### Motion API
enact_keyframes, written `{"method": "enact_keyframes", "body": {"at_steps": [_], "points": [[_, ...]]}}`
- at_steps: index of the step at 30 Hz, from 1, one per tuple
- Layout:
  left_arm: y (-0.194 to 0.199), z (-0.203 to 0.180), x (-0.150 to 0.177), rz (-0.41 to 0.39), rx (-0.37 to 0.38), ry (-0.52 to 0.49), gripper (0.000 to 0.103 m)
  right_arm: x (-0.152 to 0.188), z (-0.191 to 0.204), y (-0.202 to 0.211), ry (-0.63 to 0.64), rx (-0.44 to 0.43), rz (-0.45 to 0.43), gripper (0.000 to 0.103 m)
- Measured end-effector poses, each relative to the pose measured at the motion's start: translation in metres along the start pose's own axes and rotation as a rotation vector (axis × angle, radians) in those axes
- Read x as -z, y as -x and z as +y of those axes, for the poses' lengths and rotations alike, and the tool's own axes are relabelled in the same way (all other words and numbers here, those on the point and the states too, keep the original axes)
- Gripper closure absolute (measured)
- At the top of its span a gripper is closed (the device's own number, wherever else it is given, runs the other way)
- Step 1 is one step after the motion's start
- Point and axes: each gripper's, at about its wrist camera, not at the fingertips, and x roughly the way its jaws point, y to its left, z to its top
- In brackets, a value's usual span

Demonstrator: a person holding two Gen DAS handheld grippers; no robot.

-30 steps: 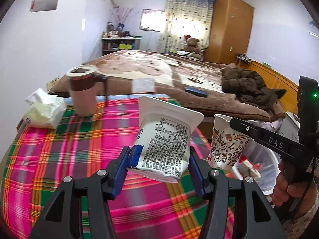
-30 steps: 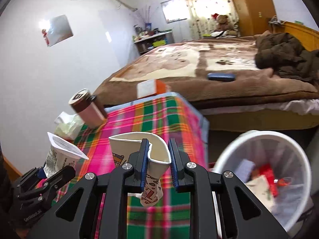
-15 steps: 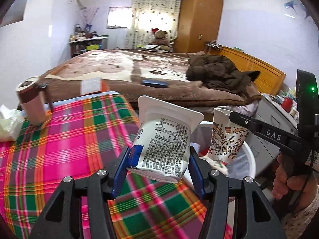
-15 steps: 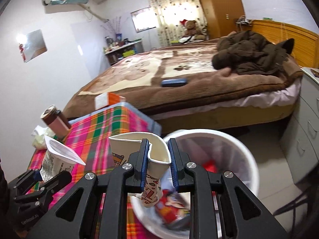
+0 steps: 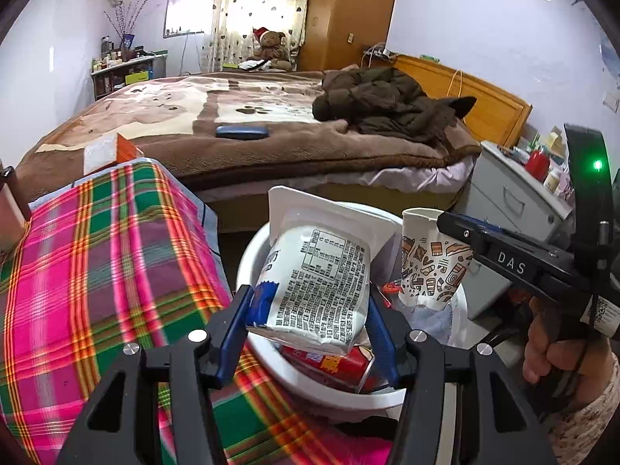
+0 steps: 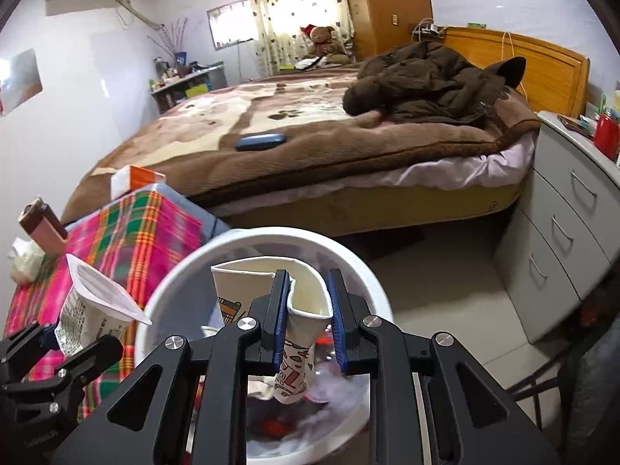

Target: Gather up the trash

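Observation:
My left gripper (image 5: 308,312) is shut on a white plastic yogurt cup (image 5: 316,286) with printed text, held over the near rim of a white trash bin (image 5: 252,255). My right gripper (image 6: 308,316) is shut on the squashed rim of a patterned paper cup (image 6: 296,348), which hangs over the open bin (image 6: 186,267). In the left wrist view the paper cup (image 5: 430,267) and the right gripper (image 5: 457,232) sit to the right, with a hand on the handle. In the right wrist view the yogurt cup (image 6: 89,310) shows at lower left. Red wrappers and paper lie inside the bin.
A table with a pink and green plaid cloth (image 5: 97,271) stands left of the bin, with a brown mug (image 6: 42,224) and a tissue pack (image 6: 23,261) on it. A bed (image 6: 290,135) lies behind, a grey drawer unit (image 6: 562,213) to the right.
Both grippers swung right from over the plaid table to above the trash bin, carrying their cups. The bin now fills the lower middle of both views.

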Motion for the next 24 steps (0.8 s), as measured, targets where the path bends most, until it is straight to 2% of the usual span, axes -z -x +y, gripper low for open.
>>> {"method": "enact_keyframes", "body": {"at_steps": [6, 9, 11, 12, 13, 15, 17, 19, 24], "points": [[-0.009, -0.011, -0.003, 0.008, 0.003, -0.001, 0.045, -0.004, -0.010, -0.006, -0.002, 0.032, 0.006, 0.082], [-0.011, -0.012, -0.005, 0.008, 0.004, 0.005, 0.044, -0.003, -0.012, -0.008, -0.004, 0.016, 0.010, 0.081], [-0.012, -0.012, -0.005, 0.011, 0.000, 0.005, 0.039, -0.003, -0.012, -0.011, -0.005, 0.002, 0.024, 0.081], [-0.012, -0.011, -0.005, 0.012, -0.005, 0.008, 0.033, -0.002, -0.014, -0.012, -0.008, 0.000, 0.030, 0.080], [-0.012, -0.009, -0.005, 0.014, -0.005, 0.013, 0.032, -0.002, -0.014, -0.013, -0.009, 0.000, 0.032, 0.078], [-0.012, -0.009, -0.004, 0.015, -0.008, 0.015, 0.030, 0.000, -0.014, -0.012, -0.011, -0.013, 0.037, 0.056], [-0.012, -0.007, -0.003, 0.015, -0.017, 0.013, 0.028, 0.001, -0.013, -0.011, -0.015, -0.019, 0.037, 0.043], [-0.009, -0.006, -0.002, 0.010, -0.007, 0.020, 0.028, 0.001, -0.012, -0.009, -0.021, -0.019, 0.032, 0.043], [0.001, -0.002, 0.001, -0.011, -0.036, 0.025, 0.027, 0.001, -0.012, -0.001, -0.035, -0.032, 0.017, 0.043]]}}
